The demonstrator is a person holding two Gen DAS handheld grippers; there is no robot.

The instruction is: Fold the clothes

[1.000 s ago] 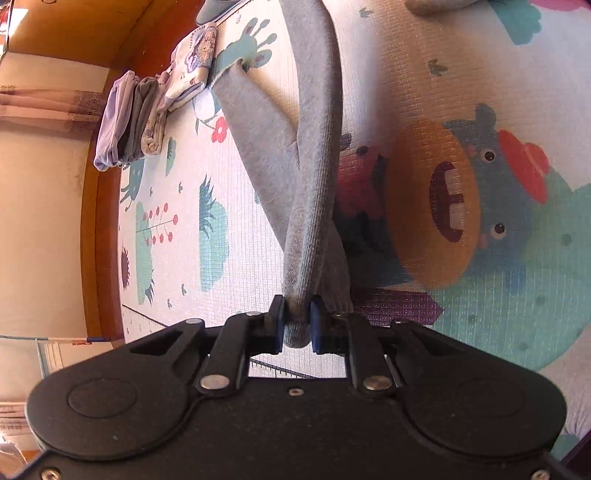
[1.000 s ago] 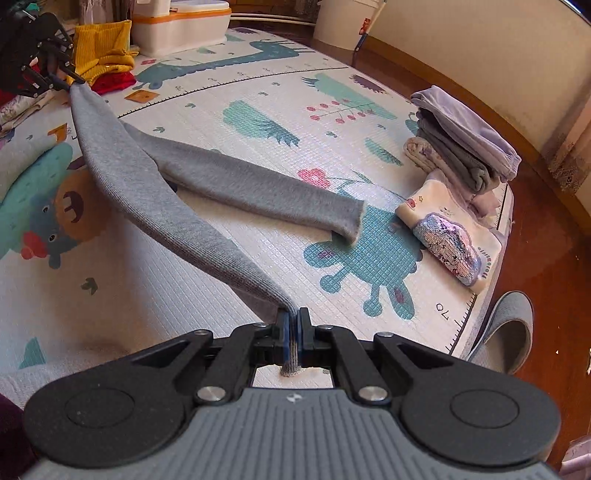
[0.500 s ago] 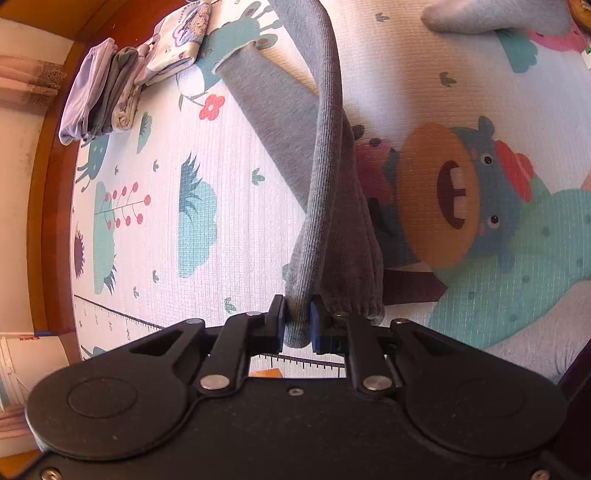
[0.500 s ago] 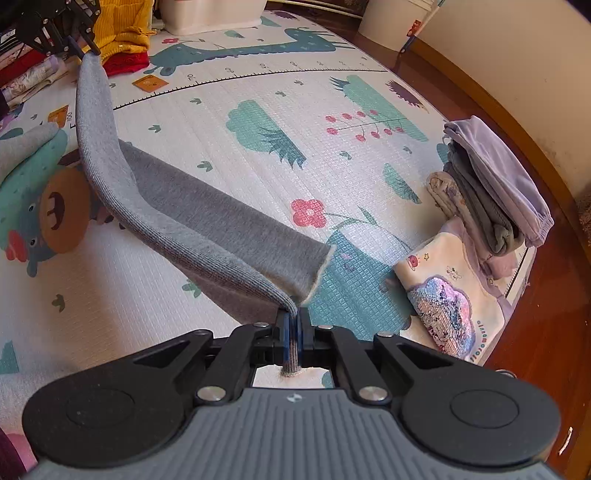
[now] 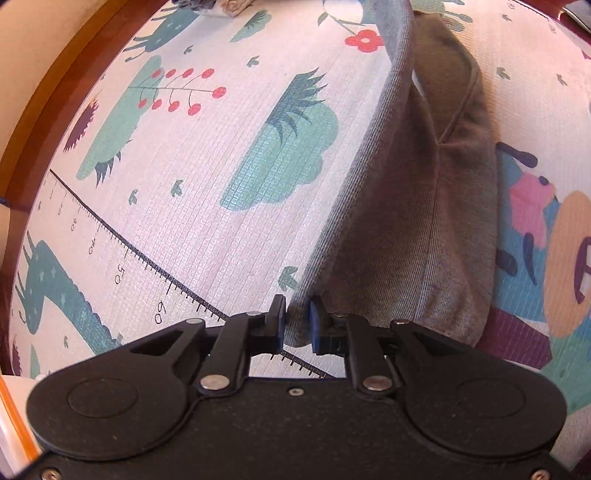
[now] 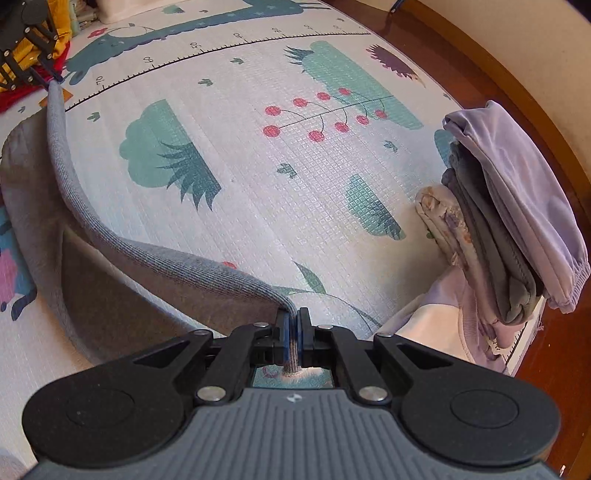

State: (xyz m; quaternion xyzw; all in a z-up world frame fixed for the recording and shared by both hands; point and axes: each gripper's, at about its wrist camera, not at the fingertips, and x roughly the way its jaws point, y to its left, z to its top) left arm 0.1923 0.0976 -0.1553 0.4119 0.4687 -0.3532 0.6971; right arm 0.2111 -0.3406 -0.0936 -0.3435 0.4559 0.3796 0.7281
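Right wrist only: folded stack (image 6: 517, 221) beside mat (image 6: 258, 177).

In the left wrist view the grey garment (image 5: 413, 229) runs off the top edge, and folded fabric at the top is cut to a sliver. In the right wrist view the yellow cloth (image 6: 55, 22) is cropped at upper left, and the gripper body hides the play mat (image 6: 258, 177) below.
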